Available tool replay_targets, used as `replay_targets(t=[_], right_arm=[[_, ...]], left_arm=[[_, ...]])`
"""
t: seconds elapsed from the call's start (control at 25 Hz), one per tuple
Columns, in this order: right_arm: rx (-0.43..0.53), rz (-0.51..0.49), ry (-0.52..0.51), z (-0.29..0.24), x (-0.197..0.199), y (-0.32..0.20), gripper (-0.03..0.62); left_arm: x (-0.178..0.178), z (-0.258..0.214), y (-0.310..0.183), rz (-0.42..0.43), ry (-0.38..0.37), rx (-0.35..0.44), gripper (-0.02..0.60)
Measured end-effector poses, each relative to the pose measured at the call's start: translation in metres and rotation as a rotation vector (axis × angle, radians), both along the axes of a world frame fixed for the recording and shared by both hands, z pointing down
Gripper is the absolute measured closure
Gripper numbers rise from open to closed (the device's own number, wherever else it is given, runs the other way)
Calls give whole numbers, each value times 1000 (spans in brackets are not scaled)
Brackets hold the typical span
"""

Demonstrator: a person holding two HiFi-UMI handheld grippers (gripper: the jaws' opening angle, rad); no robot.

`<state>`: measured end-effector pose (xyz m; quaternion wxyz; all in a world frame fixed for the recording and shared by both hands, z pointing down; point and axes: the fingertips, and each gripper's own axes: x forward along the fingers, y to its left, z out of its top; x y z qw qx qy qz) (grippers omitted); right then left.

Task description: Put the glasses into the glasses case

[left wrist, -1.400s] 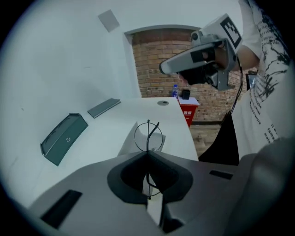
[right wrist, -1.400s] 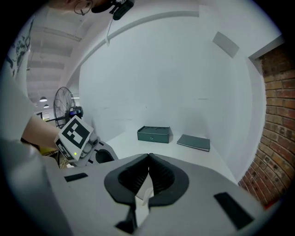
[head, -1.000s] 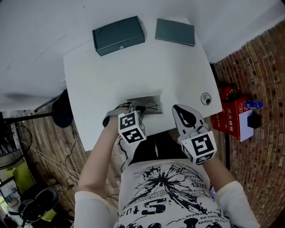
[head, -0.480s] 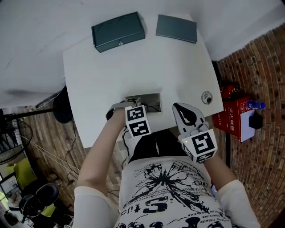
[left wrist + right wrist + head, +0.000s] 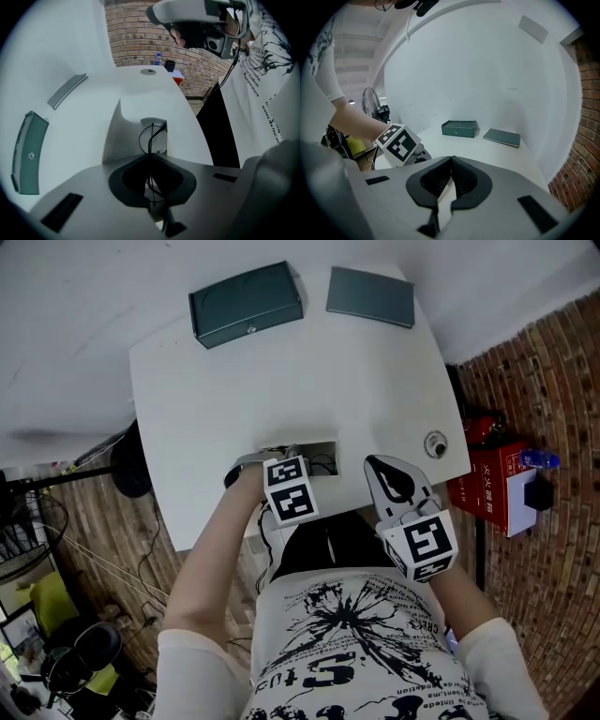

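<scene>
Thin black wire-framed glasses [image 5: 152, 136] hang over a rectangular opening [image 5: 314, 448] near the table's front edge. My left gripper [image 5: 151, 157] points steeply down and is shut on the frame; a round rim shows beyond the jaw tips. In the head view the left gripper [image 5: 281, 460] is mostly hidden under its marker cube. The dark green glasses case [image 5: 246, 305] stands closed at the far left of the white table [image 5: 234, 390], well away from both grippers. My right gripper [image 5: 380, 468] hovers at the front edge, shut and with nothing in it [image 5: 451, 159].
A flat dark green slab [image 5: 371, 297] lies to the right of the case. A round metal fitting [image 5: 434, 444] sits near the table's right edge. A red box [image 5: 487, 479] stands on the brick floor at the right, a fan [image 5: 131, 465] at the left.
My left gripper has sunk and tipped more steeply down over the opening, still shut on the glasses. The right gripper has stayed where it was.
</scene>
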<state>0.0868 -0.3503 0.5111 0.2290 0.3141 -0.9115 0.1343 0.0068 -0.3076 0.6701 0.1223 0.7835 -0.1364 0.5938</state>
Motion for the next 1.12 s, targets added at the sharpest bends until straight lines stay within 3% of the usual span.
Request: replay_targets(t=[0.4,0.8,0.96,1.12], right_arm=[[4,6,10,-2,-5,-2,579],[34,32,6,-13,-2,-6,579],[55,35,0,-22,-3,-4,579],[76,39,-5,-33,-6,-1,579]], left_arm=[[-5,-3,-2,-53,54,-25,540],[-3,-24,5,-106,104,-11,368],[-4,-34,11,-106,108,30,368],[-6,-60,10,-155,177,103,376]])
